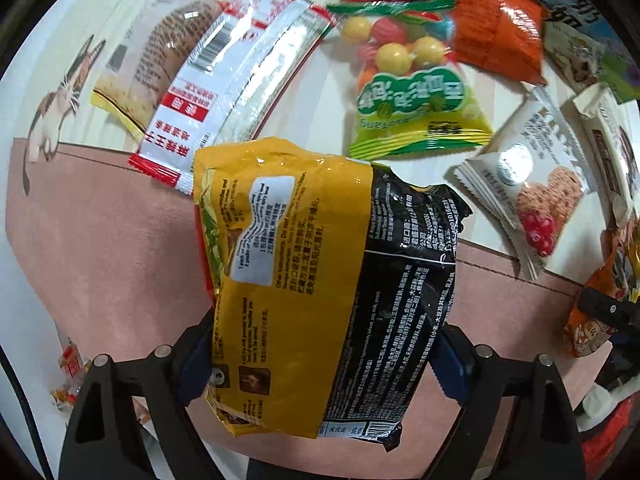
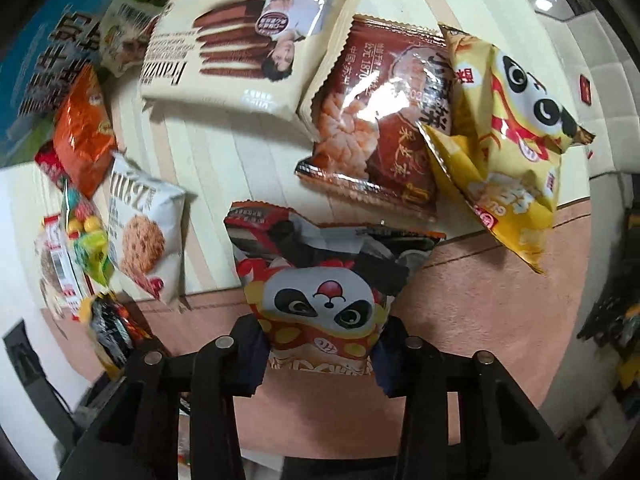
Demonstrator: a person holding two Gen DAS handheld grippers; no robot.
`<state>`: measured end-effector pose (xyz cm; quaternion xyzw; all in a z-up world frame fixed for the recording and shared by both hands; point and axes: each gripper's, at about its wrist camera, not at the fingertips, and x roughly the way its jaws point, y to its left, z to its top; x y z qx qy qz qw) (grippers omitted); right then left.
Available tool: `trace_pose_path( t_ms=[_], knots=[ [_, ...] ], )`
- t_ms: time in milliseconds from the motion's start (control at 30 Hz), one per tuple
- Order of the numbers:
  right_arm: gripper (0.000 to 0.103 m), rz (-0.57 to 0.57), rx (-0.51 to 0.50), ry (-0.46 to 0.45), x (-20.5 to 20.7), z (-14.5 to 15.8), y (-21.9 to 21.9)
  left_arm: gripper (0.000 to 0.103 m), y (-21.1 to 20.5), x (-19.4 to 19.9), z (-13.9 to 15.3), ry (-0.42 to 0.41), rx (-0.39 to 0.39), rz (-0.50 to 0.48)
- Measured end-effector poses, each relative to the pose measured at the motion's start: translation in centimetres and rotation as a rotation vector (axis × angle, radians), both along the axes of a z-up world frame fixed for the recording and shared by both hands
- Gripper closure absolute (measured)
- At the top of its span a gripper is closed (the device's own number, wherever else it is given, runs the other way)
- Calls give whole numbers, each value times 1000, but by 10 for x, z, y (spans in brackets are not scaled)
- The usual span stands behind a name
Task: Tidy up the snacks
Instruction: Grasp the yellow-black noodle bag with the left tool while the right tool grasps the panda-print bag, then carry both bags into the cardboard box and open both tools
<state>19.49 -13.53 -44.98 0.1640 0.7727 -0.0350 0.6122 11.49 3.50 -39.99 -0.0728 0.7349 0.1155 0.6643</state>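
The noodle packet [image 1: 320, 272], light and crinkly, is clamped across its middle by the left tool [image 1: 320, 364], just below the candy bag [image 1: 416, 116]; the panda bag [image 2: 320, 292], soft and slippery, is pinched at its lower end by the closed right tool [image 2: 320, 356]; firm grips are judged wise.

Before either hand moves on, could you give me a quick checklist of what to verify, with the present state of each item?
1. Left gripper pads on the yellow-and-black noodle packet: ok.
2. Right gripper shut on the red panda snack bag: ok.
3. Both held packs lifted clear of the mat: cannot tell.
4. Yellow panda bag lying flat: not ok, it overlaps the brown rice-cracker bag.
5. Drop-off spot visible: cannot tell.
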Motion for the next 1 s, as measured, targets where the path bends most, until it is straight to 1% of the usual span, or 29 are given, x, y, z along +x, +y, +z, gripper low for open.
trace_pose_path(
  t_ms=[200,333,400,433,500,567,633,667,700,733,800,867,933,1000],
  knots=[
    [62,88,14,-40,-27,18,11,13,-2,-12,29,-54,22,-39],
    [63,115,51,-77,-44,40,10,13,1,-14,54,-103,5,-48],
    [63,124,74,-101,-50,55,9,13,2,-14,69,-133,-6,-53],
    [63,129,89,-118,-52,65,9,13,3,-12,81,-158,-15,-58],
    [63,136,111,-145,-40,85,-5,13,5,-6,103,-202,-30,-64],
    [63,141,131,-182,-32,109,-8,13,6,3,126,-243,-53,-72],
    [63,145,149,-220,-24,132,-9,13,-5,12,151,-283,-74,-81],
    [63,147,158,-246,-17,147,-11,13,-10,24,162,-306,-85,-92],
    [63,146,164,-261,-7,156,-8,13,-17,39,171,-322,-97,-101],
    [63,143,170,-278,5,166,-3,13,-18,52,186,-342,-114,-115],
    [63,141,183,-312,27,188,-2,13,-15,81,204,-359,-147,-142],
    [63,139,175,-347,55,210,2,13,-11,111,215,-367,-168,-165],
    [63,142,170,-365,83,220,8,13,-5,151,224,-370,-172,-200],
    [63,146,153,-389,119,224,20,13,0,184,225,-372,-164,-219]
  ],
)
